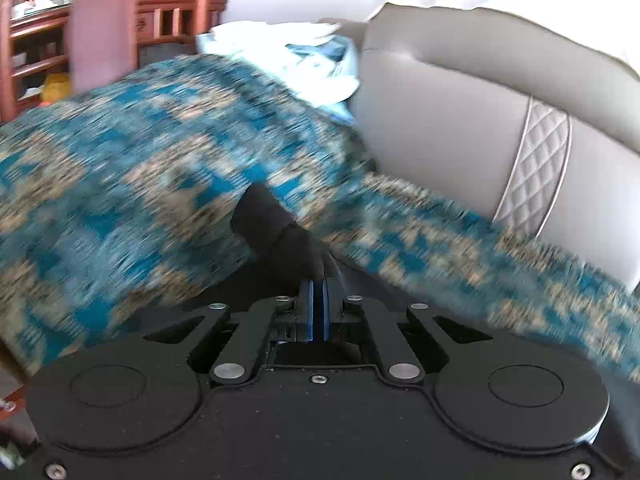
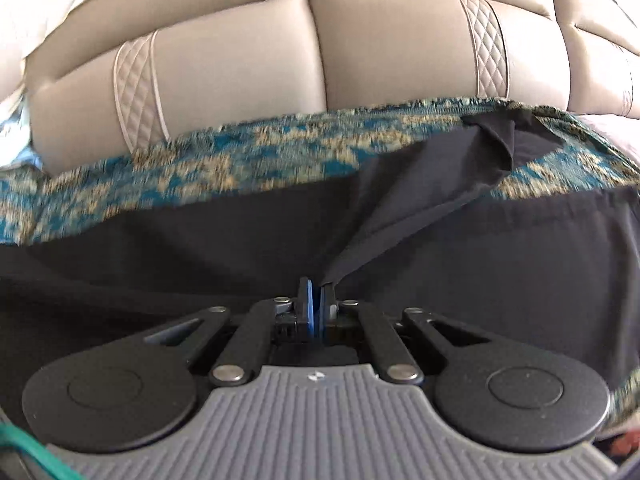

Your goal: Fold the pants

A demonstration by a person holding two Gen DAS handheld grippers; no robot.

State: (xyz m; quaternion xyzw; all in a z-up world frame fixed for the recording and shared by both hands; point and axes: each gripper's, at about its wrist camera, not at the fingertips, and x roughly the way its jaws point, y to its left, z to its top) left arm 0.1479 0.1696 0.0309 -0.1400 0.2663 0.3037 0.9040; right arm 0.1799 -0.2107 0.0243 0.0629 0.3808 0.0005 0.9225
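Note:
The black pants (image 2: pixel 200 240) lie spread over a blue and tan patterned cover (image 2: pixel 240 152) on a sofa seat. My right gripper (image 2: pixel 317 286) is shut on a lifted fold of the pants (image 2: pixel 420 196), which stretches up and to the right from the jaws. My left gripper (image 1: pixel 318 286) is shut on a bunched end of the black pants (image 1: pixel 272 220), which sticks up just in front of the jaws over the patterned cover (image 1: pixel 140 152). The left view is motion-blurred.
The beige leather sofa backrest (image 2: pixel 280 60) rises behind the cover, also in the left wrist view (image 1: pixel 460 120). White and light blue clothes (image 1: pixel 316 68) are piled at the sofa's far end. A wooden shelf unit (image 1: pixel 160 16) stands beyond.

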